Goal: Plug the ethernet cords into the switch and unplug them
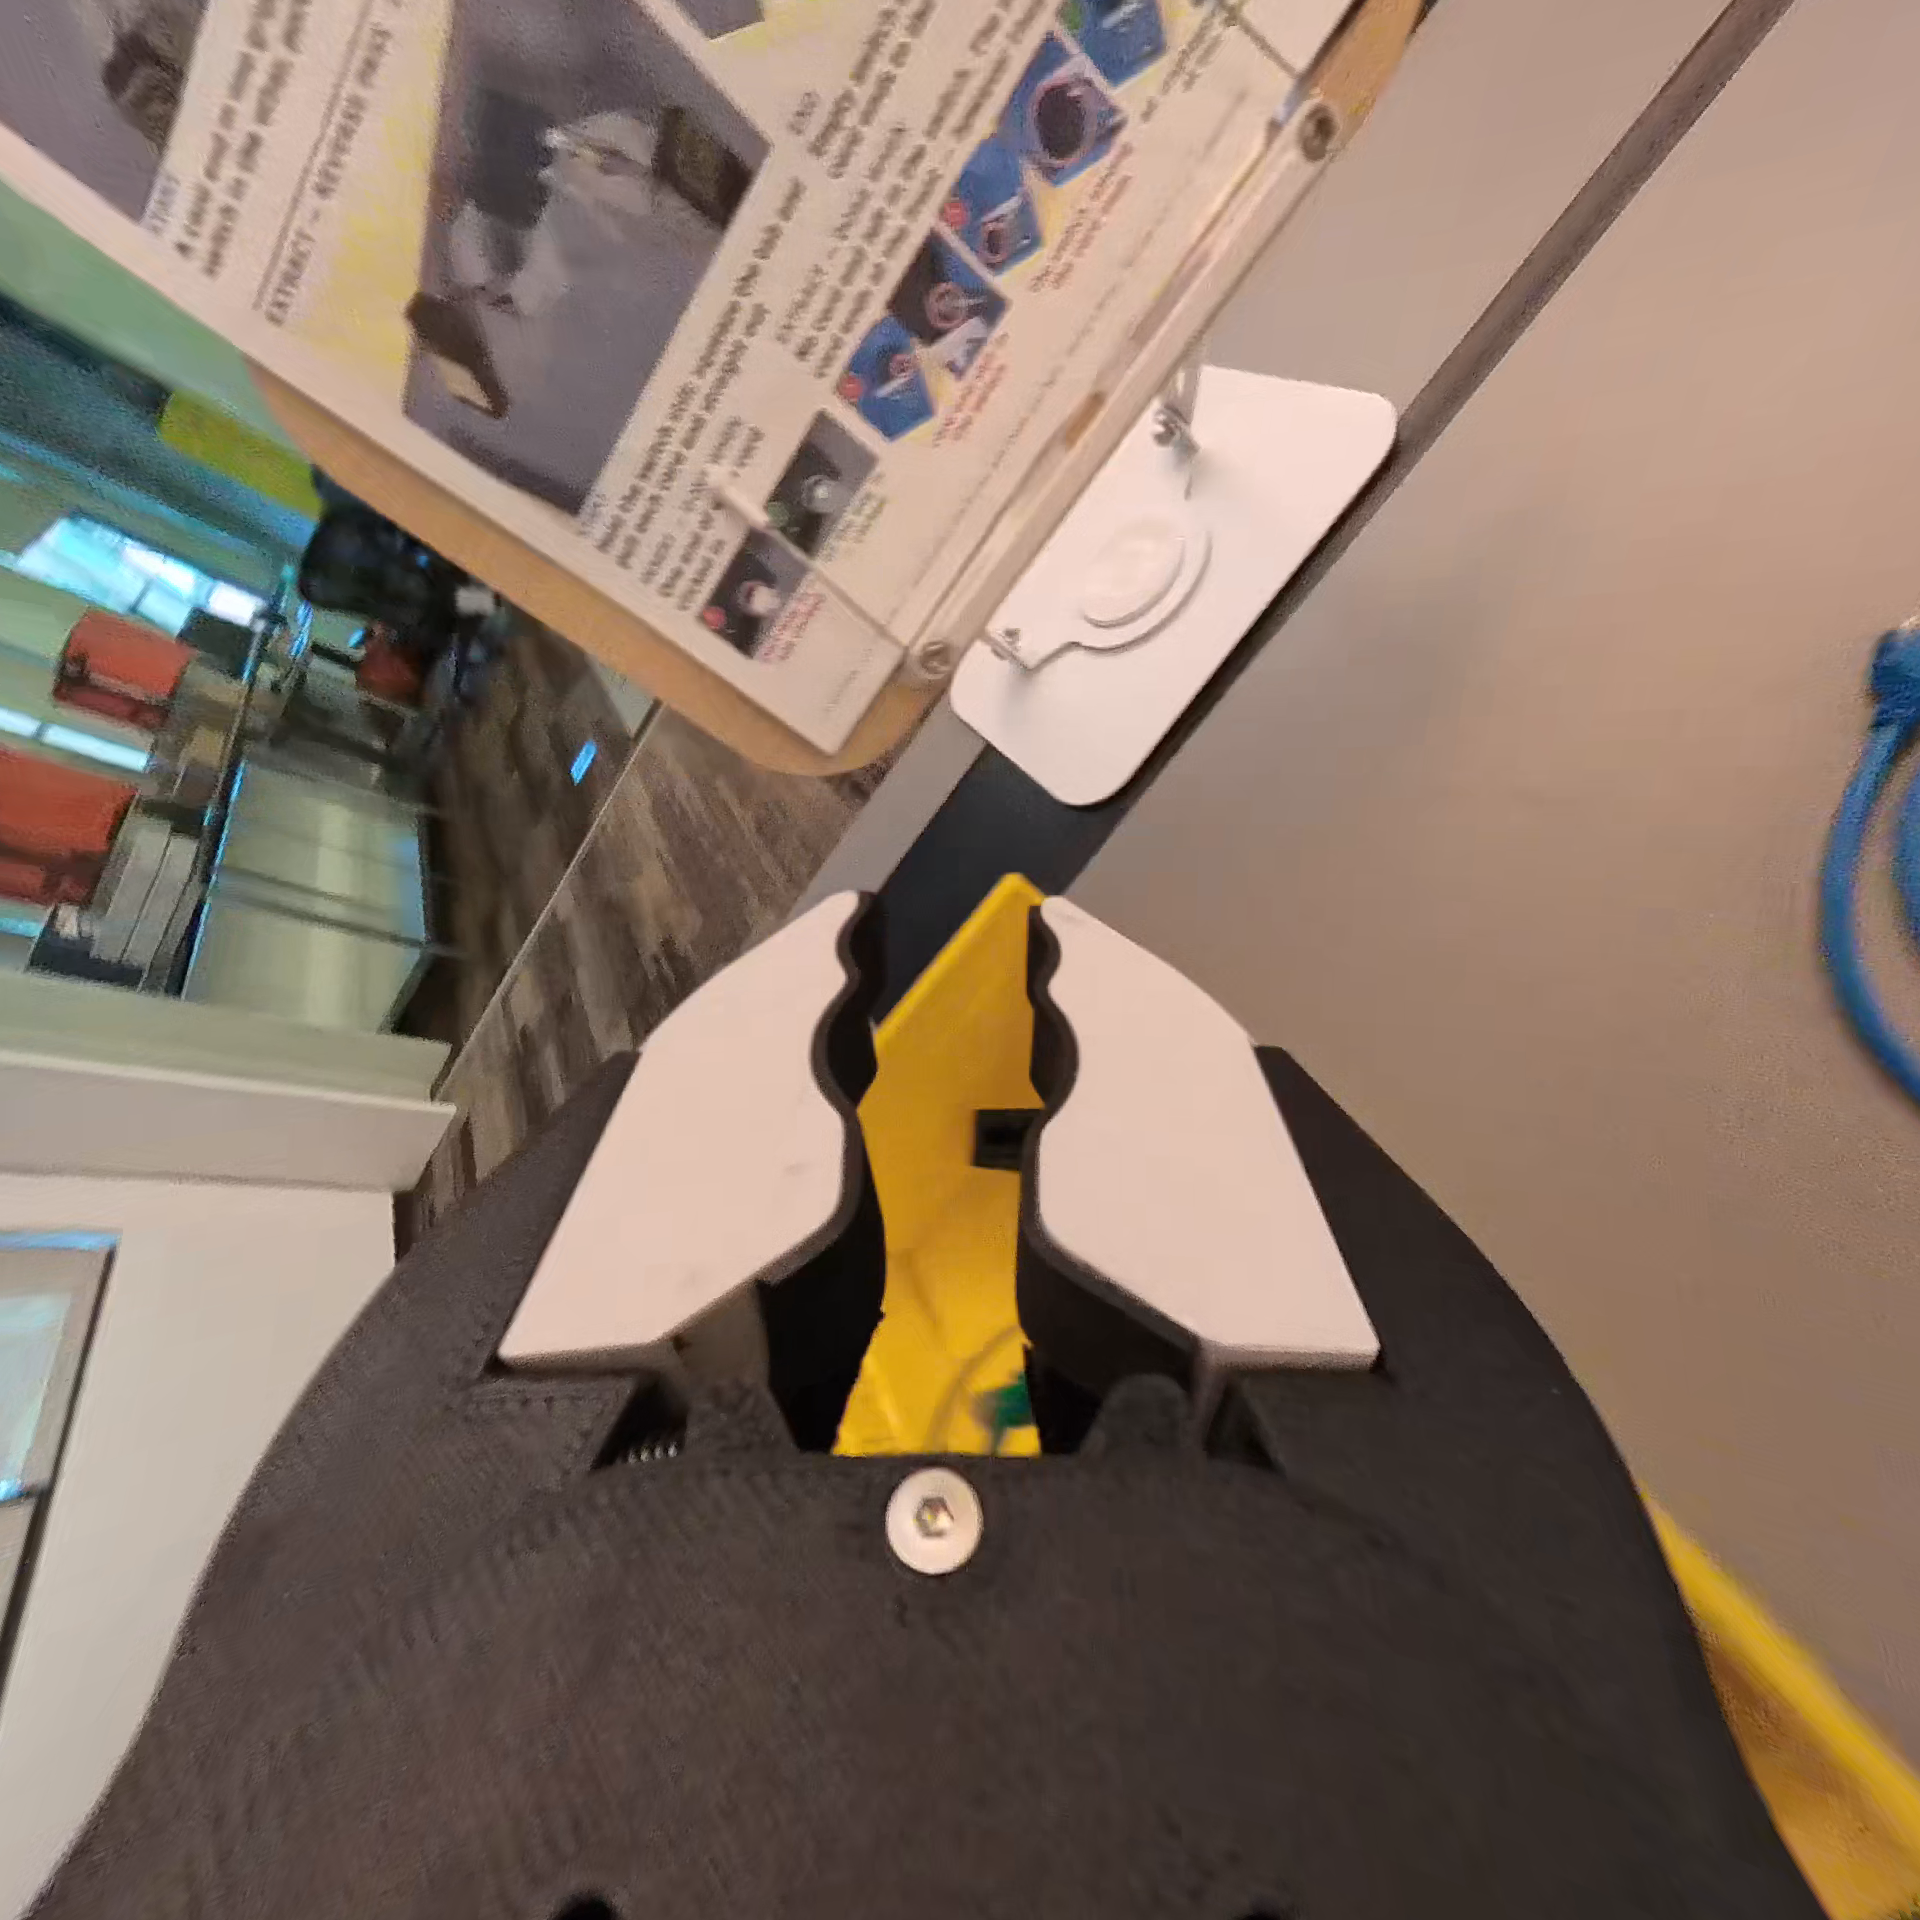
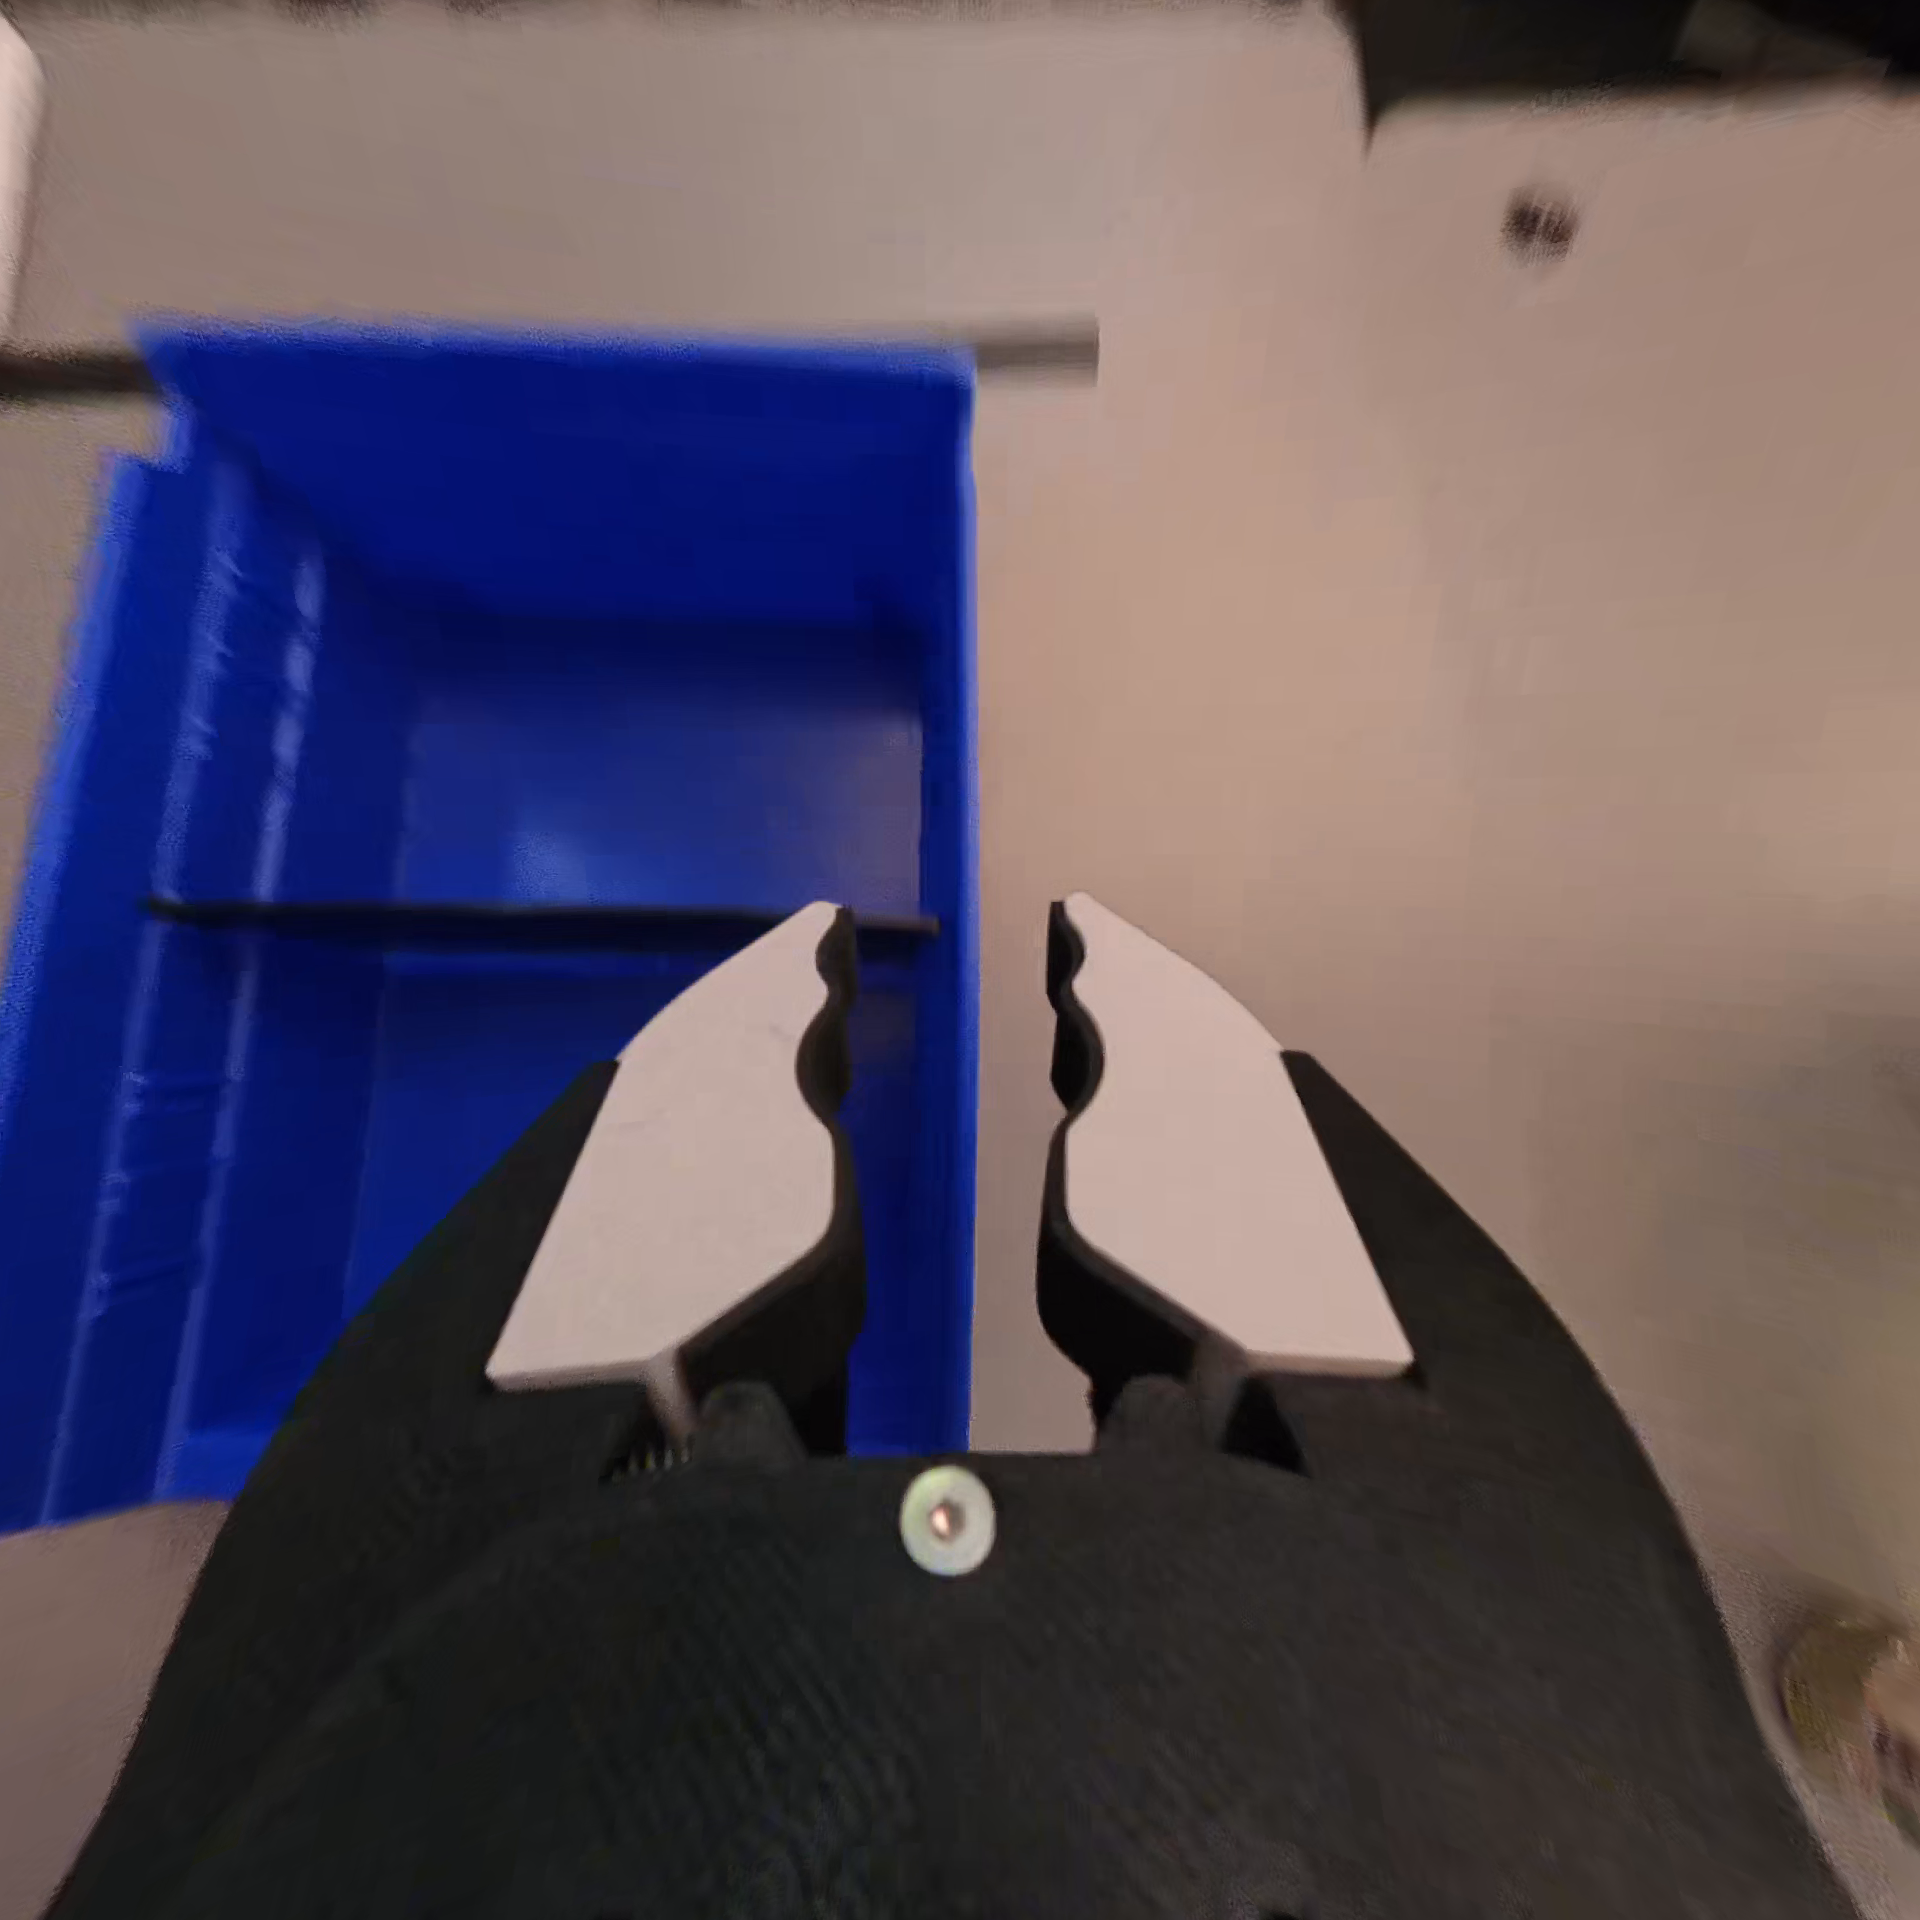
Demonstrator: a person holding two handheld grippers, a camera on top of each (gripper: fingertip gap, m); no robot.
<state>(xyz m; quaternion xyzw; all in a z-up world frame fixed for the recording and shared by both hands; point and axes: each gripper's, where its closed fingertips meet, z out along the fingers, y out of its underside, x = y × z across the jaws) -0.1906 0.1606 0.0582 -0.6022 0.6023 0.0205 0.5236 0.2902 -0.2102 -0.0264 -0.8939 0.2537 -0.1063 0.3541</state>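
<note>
From my left wrist camera I saw only one of the task's things: a blue ethernet cord [image 1: 1870,894] at the far right edge of the picture. It lay on the grey tabletop, bent in a loose curve, with what looked like its plug end bunched at the top. It was blurred and partly cut off by the frame. I could not find the switch in either view.
</note>
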